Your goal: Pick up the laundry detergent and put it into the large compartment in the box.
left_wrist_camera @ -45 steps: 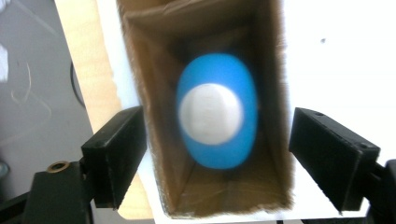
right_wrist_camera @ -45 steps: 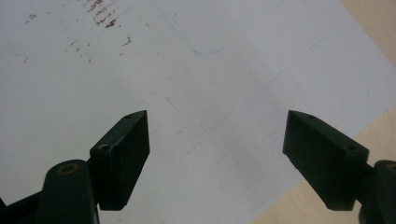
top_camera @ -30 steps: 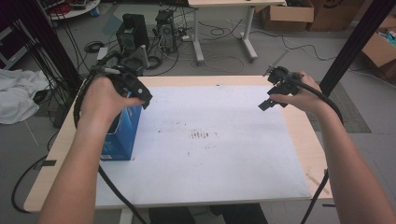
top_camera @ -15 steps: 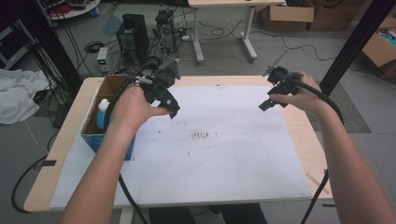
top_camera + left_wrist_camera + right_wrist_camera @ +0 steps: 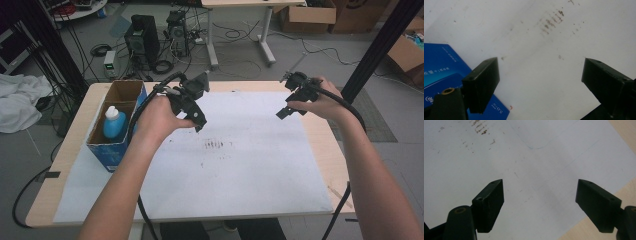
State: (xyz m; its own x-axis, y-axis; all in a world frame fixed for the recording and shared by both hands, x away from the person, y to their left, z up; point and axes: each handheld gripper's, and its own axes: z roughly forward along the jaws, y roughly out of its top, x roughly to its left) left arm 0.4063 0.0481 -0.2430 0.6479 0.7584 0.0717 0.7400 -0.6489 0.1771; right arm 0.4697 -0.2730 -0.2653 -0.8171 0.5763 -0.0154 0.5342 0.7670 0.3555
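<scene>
The left gripper (image 5: 199,122) hangs wide open, holding nothing, near the blue box (image 5: 112,150) with the bottle (image 5: 113,124) standing inside. The right gripper (image 5: 283,113) is open too. A careless swing could tip the box.

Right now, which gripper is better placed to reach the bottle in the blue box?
Left. The left gripper is open and hangs just beside the blue box holding the bottle. The right gripper, also open, is across the white sheet near the far right edge.

Computer towers (image 5: 142,37) and white cloth (image 5: 17,107) on the floor.
</scene>
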